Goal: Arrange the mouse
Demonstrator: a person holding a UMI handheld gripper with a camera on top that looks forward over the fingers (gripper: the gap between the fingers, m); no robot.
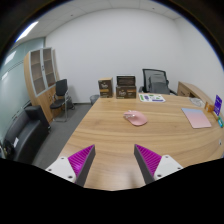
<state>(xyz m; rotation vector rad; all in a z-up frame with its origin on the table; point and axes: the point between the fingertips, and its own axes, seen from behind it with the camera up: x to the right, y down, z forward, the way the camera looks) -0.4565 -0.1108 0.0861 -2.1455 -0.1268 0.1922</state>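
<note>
Pink on pale wood: mouse point(135, 118) lying on the desk point(110, 140), well ahead of the hand-held gripper point(115, 160) and a little to the right of its line, apparently on a pad of the same pink, though edge between the two hard to tell. Fingers spread wide, released, holding nothing, hovering above the near part of the desk with bare wood between them and the mouse. Likely risks from here: long reach across the desk, so a drifting approach could arrive off-centre and shove the mouse sideways instead of straddling it; low rounded shell likely to slip out of the pads if pinched too high or at an angle; one finger catching whatever lies beneath the mouse and dragging both along. Nothing in the direct path from fingers to mouse. To the right of the mouse, near the desk's far right edge, a flat pink notebook point(197, 118), and beyond that a dark stand point(217, 105) with a coloured face; well apart, so a hazard only on a wide swing. Beyond the mouse, papers point(153, 98) at the desk's far end, then a black chair point(156, 80) and boxes point(116, 88) against the white wall. Left of the mouse, off the desk, another chair point(61, 98) and a wooden shelf point(41, 75).
</note>
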